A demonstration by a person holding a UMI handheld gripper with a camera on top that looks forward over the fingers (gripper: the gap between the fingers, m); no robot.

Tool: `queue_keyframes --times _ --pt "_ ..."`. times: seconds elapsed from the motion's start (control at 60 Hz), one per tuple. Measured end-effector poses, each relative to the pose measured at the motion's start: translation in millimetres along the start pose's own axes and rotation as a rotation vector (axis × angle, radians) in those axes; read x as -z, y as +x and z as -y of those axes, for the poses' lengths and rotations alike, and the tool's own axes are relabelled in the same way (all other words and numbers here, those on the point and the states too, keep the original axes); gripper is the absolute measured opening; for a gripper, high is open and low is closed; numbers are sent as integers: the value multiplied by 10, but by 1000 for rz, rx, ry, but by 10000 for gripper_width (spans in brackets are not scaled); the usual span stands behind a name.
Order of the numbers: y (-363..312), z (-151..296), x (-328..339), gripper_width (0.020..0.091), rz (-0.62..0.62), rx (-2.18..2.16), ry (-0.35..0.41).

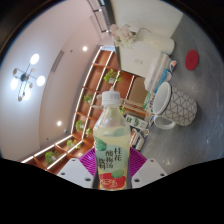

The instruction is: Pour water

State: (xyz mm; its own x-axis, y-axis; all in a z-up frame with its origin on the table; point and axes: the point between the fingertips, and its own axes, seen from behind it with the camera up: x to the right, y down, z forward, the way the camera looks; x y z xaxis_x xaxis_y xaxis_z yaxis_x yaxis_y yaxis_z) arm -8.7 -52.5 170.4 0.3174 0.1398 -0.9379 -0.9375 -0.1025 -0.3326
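The gripper (111, 171) pinches a clear plastic drink bottle (111, 135) between its two fingers, the magenta pads (92, 160) pressed against either side of the bottle's lower body. The bottle has a white screw cap, pale yellowish liquid inside and a white-and-pink printed label with Chinese characters. Just beyond the bottle, a white patterned mug (176, 102) shows, its rounded wall bearing a dark crisscross pattern.

The room appears strongly tilted. A white ceiling (50, 45) fills the left and far part, with a lamp (25, 78) of several lit round bulbs on it. Small spotlights (85, 48) glow farther right. Wooden shelves (85, 115) run through the middle, holding green plants (68, 145). To the right lies a grey tabletop (190, 75).
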Motion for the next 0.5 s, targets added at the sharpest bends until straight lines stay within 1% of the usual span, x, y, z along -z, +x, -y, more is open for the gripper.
queue_keyframes --times 0.1,0.25,0.283,0.433,0.5 --pt "-13 23 -132 378 -12 -196 20" --pt "-90 234 -209 378 28 -449 74" --pt "-102 262 -215 390 33 -511 77" --pt "72 348 -279 392 -16 -701 88" --pt "133 406 -302 392 -14 -758 104"
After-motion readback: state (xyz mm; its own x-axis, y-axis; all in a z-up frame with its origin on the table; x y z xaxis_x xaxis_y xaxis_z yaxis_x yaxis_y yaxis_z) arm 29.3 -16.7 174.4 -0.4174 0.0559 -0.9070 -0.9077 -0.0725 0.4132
